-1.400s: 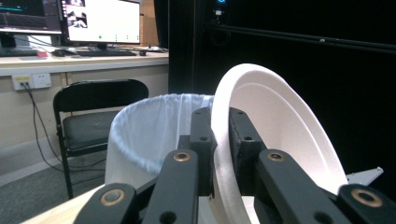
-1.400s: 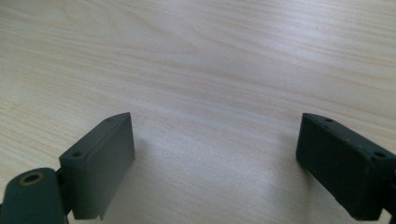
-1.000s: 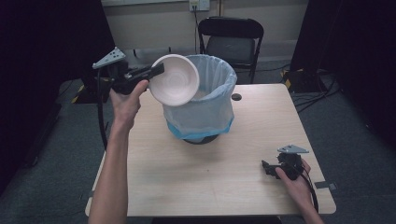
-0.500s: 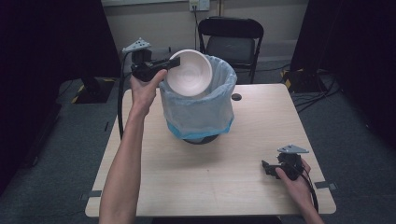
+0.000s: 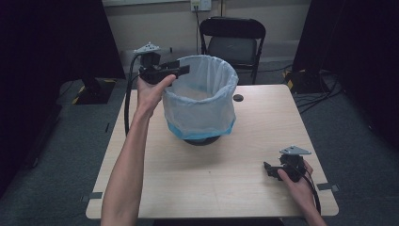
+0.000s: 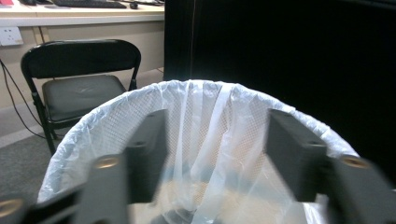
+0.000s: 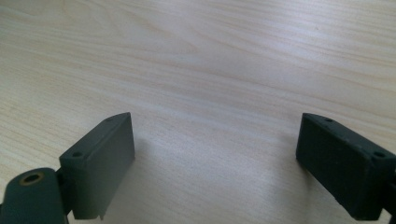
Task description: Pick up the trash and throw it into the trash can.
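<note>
Hovering at the near rim of the lined waste bin (image 5: 200,101), our left gripper (image 5: 175,69) has its jaws spread wide with nothing between them, looking down into the white liner (image 6: 205,140). We judge the drop into the bin done; next we would draw the hand back toward the table (image 5: 155,183), lifting clear so the jaws do not snag the thin plastic just ahead of them. Our right gripper (image 5: 272,169) rests low on the bare wood, jaws apart and empty, well away from the bin. A black folding chair (image 5: 233,42) stands beyond the bin.
</note>
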`<state>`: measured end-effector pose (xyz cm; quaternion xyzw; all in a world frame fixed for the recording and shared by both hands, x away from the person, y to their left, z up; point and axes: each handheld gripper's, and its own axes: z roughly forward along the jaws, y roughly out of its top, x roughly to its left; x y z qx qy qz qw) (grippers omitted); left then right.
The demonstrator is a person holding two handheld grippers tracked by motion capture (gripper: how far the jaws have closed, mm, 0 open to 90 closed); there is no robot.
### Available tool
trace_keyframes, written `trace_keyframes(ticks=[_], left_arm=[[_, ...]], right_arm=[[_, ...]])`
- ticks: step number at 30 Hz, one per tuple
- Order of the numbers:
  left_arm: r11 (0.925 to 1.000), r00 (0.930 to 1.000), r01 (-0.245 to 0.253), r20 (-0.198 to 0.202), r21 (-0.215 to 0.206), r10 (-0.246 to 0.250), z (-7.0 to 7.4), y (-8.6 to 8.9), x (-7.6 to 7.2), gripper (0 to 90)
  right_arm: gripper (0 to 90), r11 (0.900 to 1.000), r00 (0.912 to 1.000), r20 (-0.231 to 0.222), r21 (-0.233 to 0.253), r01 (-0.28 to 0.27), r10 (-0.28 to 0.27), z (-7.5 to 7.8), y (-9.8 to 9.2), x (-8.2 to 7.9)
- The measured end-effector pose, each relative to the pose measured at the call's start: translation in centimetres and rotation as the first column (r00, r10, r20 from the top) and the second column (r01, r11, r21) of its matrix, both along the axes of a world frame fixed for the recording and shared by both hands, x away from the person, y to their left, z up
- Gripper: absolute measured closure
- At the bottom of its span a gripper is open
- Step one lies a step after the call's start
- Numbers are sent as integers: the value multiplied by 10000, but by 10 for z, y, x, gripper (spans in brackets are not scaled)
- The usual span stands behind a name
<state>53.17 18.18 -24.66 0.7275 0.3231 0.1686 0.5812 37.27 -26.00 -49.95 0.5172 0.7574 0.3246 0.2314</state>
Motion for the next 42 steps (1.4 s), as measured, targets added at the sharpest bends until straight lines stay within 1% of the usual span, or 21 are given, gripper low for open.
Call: trace_keyframes(ticks=[2,3,5,7,9,11,14,16,18,19,20,22,25,26,27,29,32,36,39,40,42], left_arm=[[9999,10000,46,-67,-144,-47,-1,2,-1,201],[9998,9999,77,-70,-176,-78,-2,3,-2,201],[10000,10000,63,-75,-40,-64,-2,4,-5,149],[9999,10000,-49,31,156,48,-1,5,-9,155],[10000,10000,-8,96,43,8,0,8,-12,156],[9998,9999,94,142,-199,-92,1,12,-16,156],[9995,9996,215,205,-220,-210,1,18,-21,156],[9998,9997,188,170,-73,-186,1,22,-25,168],[9993,9998,70,187,364,-77,1,26,-30,178],[9988,9997,-6,242,489,-6,0,28,-32,178],[9991,9997,13,247,423,-23,0,32,-34,178],[9999,9993,-8,376,105,4,-1,42,-41,171],[9996,9991,-147,403,236,137,-2,48,-46,163],[9990,9988,-308,378,327,296,-3,51,-49,163],[9986,9984,-436,384,313,424,-4,55,-52,164],[9990,9988,-387,310,222,380,-8,62,-57,161],[9985,9984,-540,182,135,537,-14,74,-66,159],[9981,9979,-620,205,17,620,-20,87,-80,186],[9955,9956,-931,119,194,929,-21,93,-90,192],[9951,9953,-964,121,207,962,-22,95,-93,196],[9963,9962,-854,146,48,853,-24,99,-100,197]], right_arm=[[108,10000,10000,0,-3,-4,4,0,0,0],[108,10000,10000,0,-3,-4,4,0,0,0],[108,10000,10000,-1,-2,-3,3,0,0,0],[108,10000,10000,-3,0,-1,1,0,0,0],[108,10000,10000,-1,-3,-3,3,0,0,0],[108,10000,10000,-1,1,2,-2,0,0,0],[108,10000,10000,-2,-2,-2,2,0,0,0],[108,10000,10000,-3,5,4,-4,0,0,0],[108,10000,10000,-2,5,5,-5,0,0,0],[108,10000,10000,-1,4,3,-3,0,0,0],[108,10000,10000,-3,4,5,-5,0,0,0],[108,10000,10000,-4,5,4,-4,0,0,0],[108,10000,10000,-3,6,3,-3,0,0,0],[108,10000,10000,-5,4,1,-1,0,0,0],[108,10000,10000,-5,2,0,0,0,0,0],[108,10000,10000,-4,2,-1,1,0,0,0],[108,10000,10000,-3,5,3,-3,0,0,0],[108,10000,10000,-4,4,3,-3,0,0,0],[108,10000,10000,-2,5,3,-3,0,0,0],[108,10000,10000,-2,5,3,-3,0,0,0],[108,10000,10000,-3,5,4,-4,0,0,0]])
